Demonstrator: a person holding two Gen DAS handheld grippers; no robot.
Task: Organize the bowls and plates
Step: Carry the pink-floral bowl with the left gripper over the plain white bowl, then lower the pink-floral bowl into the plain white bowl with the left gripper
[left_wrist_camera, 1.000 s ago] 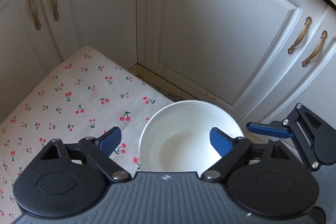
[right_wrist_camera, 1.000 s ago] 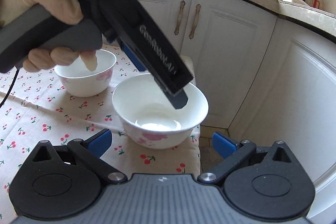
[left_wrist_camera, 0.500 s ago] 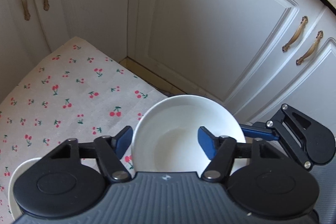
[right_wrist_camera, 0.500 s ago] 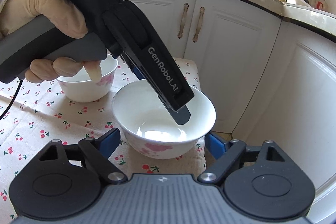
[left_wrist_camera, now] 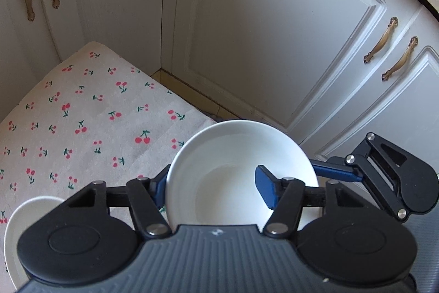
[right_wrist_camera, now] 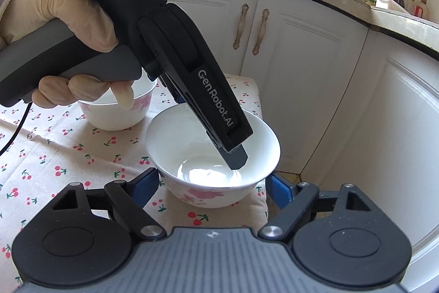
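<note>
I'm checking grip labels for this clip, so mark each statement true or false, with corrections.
1. The left hand-held gripper pinches the near bowl's wall, one finger inside. True.
2. The right hand-held gripper holds the far bowl. False: its fingers flank the near bowl.
3. Both bowls stand on a cherry-print cloth. True.
4. The bowls are stacked. False: they sit apart.
5. The near bowl holds soup. False: it looks empty.
</note>
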